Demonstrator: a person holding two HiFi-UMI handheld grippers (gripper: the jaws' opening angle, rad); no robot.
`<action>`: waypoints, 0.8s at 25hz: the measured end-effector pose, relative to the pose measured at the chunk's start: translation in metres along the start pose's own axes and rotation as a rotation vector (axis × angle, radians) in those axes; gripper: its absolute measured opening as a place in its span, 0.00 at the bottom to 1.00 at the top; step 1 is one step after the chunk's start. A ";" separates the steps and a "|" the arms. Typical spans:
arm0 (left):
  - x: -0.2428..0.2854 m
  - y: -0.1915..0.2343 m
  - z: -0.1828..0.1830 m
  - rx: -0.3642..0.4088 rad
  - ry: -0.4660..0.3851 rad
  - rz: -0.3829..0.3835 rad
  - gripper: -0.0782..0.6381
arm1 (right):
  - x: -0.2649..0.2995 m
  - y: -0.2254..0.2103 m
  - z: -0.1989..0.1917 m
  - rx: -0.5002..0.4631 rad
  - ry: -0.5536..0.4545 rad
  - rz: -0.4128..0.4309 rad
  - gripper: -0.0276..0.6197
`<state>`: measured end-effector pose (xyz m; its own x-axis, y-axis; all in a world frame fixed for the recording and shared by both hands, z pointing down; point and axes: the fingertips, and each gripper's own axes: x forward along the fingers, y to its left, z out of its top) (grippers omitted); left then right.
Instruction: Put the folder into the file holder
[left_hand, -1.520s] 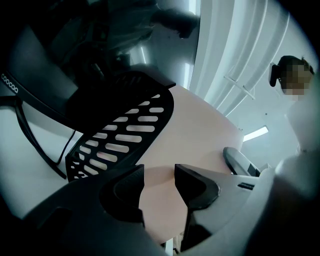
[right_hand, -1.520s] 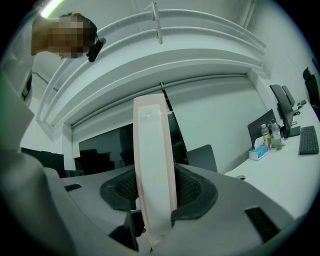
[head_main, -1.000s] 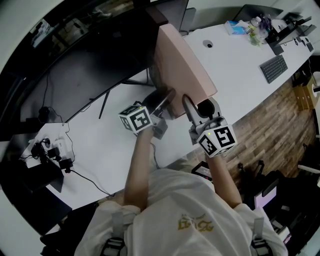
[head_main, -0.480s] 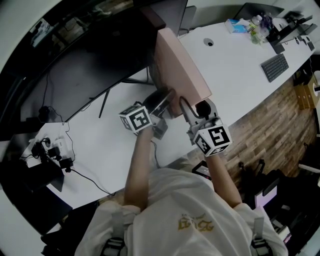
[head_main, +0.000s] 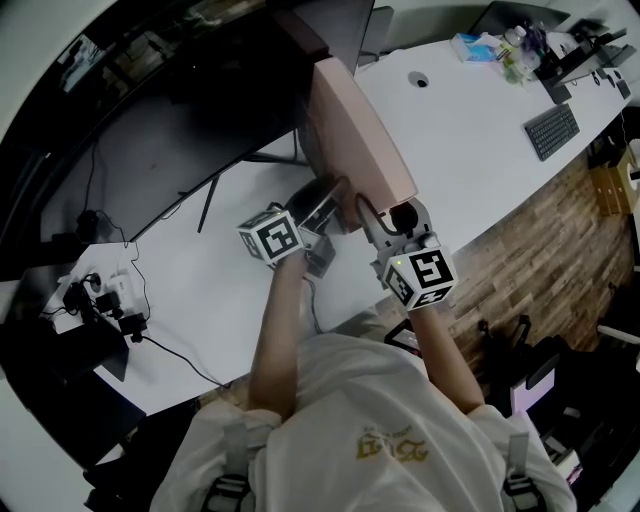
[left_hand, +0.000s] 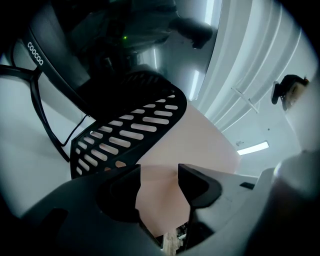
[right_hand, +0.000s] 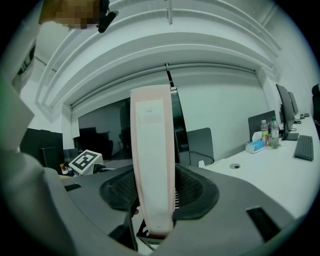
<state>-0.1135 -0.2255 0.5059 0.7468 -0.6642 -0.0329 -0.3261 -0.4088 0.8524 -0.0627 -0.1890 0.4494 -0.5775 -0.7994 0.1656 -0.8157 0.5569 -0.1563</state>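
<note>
1. Gripping the pink folder (right_hand: 152, 150) by its narrow spine, the right gripper (right_hand: 152, 200) has one jaw on each side of it. In the right gripper view the spine fills the gap, both pads are against it, and it rises upright well above the jaws.
2. That gripper's jaws have just eased a little wider, with the folder between them.
3. The left gripper (left_hand: 159, 175) also has the folder between its jaws. In the left gripper view pink fills the whole gap from one pad to the other. Its jaws have likewise just opened a touch, with the folder in the gap.
4. Both grippers sit at the folder's lower, near end. In the head view the left one is on its left side and the right one just beside it on the right. The rest of the folder slants up and away from the person.
5. The black file holder (left_hand: 135, 130) stands just ahead and to the left of the left gripper, and its slotted wall lies against the folder's left face.
6. A little pink shows through the lowest slots, so the folder's bottom part sits behind that wall. How deep it reaches cannot be told.
7. All this is over a white desk (head_main: 470, 120), in front of a dark monitor (head_main: 180, 110). A keyboard (head_main: 548, 135) lies well apart to the right.
</note>
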 end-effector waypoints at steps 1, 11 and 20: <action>-0.001 0.000 0.000 0.000 0.000 0.002 0.44 | 0.000 0.001 -0.001 0.001 -0.001 0.000 0.35; -0.014 0.004 0.004 0.004 -0.025 0.038 0.45 | 0.000 0.009 -0.004 0.001 0.004 0.006 0.35; -0.025 -0.007 0.005 0.035 -0.033 0.034 0.44 | -0.004 0.019 -0.007 0.009 0.019 -0.004 0.36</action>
<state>-0.1333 -0.2094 0.4981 0.7153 -0.6985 -0.0217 -0.3717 -0.4066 0.8346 -0.0760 -0.1733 0.4524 -0.5752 -0.7969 0.1849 -0.8175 0.5520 -0.1643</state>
